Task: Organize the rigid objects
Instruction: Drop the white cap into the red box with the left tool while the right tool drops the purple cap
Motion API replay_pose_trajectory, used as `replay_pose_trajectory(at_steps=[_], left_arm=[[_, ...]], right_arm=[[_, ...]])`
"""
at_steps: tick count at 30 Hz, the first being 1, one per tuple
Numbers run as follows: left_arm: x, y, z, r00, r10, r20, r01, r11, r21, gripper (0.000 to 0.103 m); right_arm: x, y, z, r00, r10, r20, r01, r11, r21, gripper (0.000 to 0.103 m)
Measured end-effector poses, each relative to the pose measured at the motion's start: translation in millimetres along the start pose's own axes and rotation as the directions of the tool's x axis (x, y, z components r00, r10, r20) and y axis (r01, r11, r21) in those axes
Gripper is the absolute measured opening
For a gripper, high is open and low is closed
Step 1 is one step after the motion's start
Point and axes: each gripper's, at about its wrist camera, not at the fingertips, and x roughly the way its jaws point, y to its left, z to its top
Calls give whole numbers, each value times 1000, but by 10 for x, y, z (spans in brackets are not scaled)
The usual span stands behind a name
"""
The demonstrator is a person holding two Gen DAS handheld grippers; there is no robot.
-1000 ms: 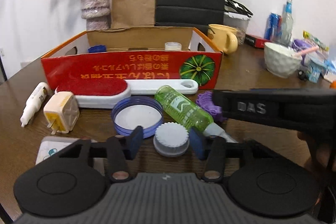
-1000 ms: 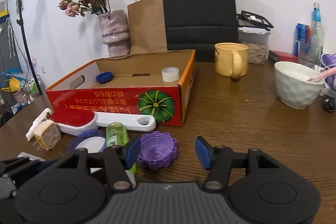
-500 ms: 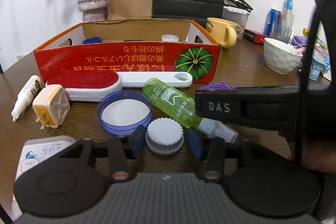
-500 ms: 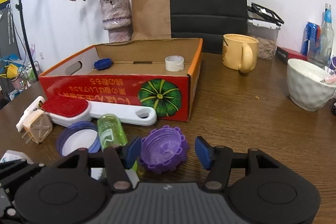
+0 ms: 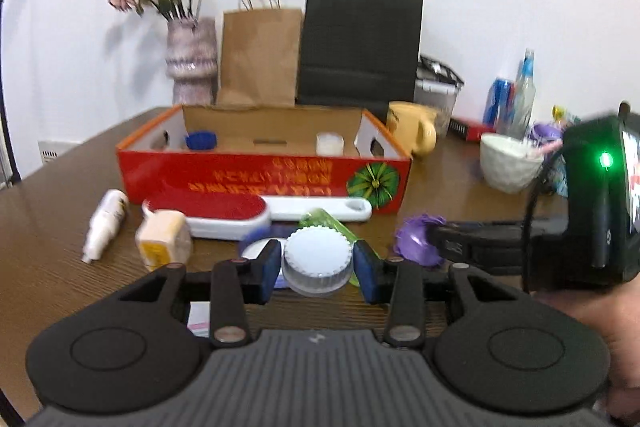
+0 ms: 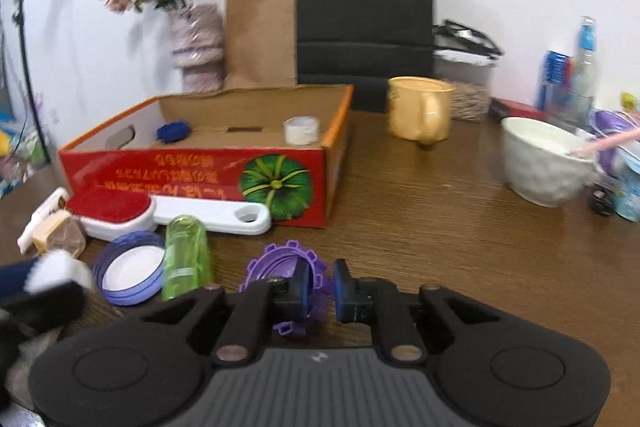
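Left wrist view: your left gripper [image 5: 316, 269] has the white ribbed cap [image 5: 318, 265] pinched across its width, pads on opposite sides of the rim. The jaws have just been closing onto it, and the cap looks raised off the tabletop [image 5: 56, 195].
Why that hold: gripping across the widest part lets the ribbed edge resist slipping, so the cap probably rides flat.
Right wrist view: your right gripper [image 6: 320, 287] is nearly fully closed, with one wall of the purple toothed lid [image 6: 286, 267] caught between the pads. The jaws have just snapped in on it; the lid sits at 12 o'clock, right at the fingertips.
Why the wall: the lid is wide and hollow, so biting its rim is likely easier than spanning it.
Red cardboard box [image 6: 200, 171]: it stands at 11 o'clock from the right gripper, open side up, already holding a blue cap [image 6: 173, 131] and a tape roll [image 6: 301, 129]. I judge it the collecting place.
Still outside: green spray bottle [image 6: 187, 255], blue-rimmed lid [image 6: 130, 273], red lint brush [image 6: 116, 209] and yellow plug [image 5: 163, 239] lie just before the box's front wall, within reach of either hand.
Next move: each load must clear that front wall, so lift first, then carry to 12 o'clock.
Risk: the rim hold may let the purple lid swing or twist.
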Motion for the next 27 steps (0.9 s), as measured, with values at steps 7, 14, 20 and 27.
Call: replay_pose_trajectory(at_steps=[7,14,20,27], left_arm=[[-342,271,-12,999,19,35,-19,1000,-13,40],[-826,590,-153,988,95,126,-98,995,23,40],[-1199,945,-303,977,169,127,-172,985,13,40],[-1391,1143,-324,970,191,153,-190,982,-19,40]], right_arm=[[-510,47,-162,999,4,55,-8,997,75,12],[-1200,584,-464,990,93,106,-96,995,25,12],[-1704,880,-634,980,118,162,-119,993,-1,12],[-1843,1097,-638,974,137,181,-135,991,-24,12]])
